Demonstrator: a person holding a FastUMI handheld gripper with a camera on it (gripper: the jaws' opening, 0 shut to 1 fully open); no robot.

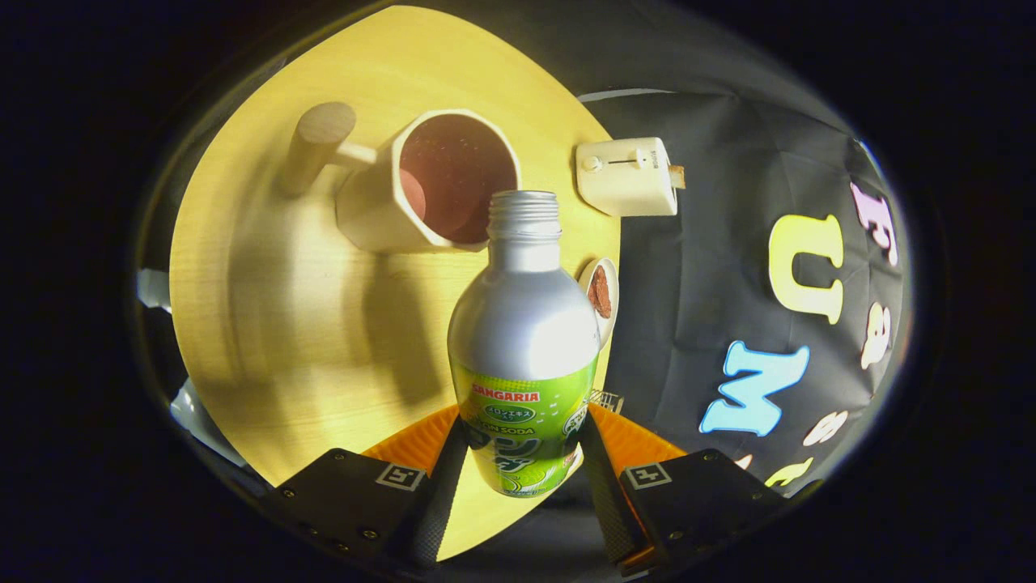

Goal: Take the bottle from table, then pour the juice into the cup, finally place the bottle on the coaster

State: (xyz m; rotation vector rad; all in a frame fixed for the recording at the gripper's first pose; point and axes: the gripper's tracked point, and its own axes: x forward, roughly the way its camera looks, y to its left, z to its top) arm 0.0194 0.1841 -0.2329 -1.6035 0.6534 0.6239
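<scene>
Tool (522, 470) clamps bottle (522, 340), mouth over cup (429, 186).

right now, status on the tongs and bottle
Tongs shut on soda bottle, uncapped. Mouth tipped at wooden cup. Nothing between them; no juice visible.

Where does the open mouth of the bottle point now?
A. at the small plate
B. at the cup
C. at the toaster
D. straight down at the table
B: the bottle, held between both fingers, has its capless mouth at the rim of the cup.
</scene>
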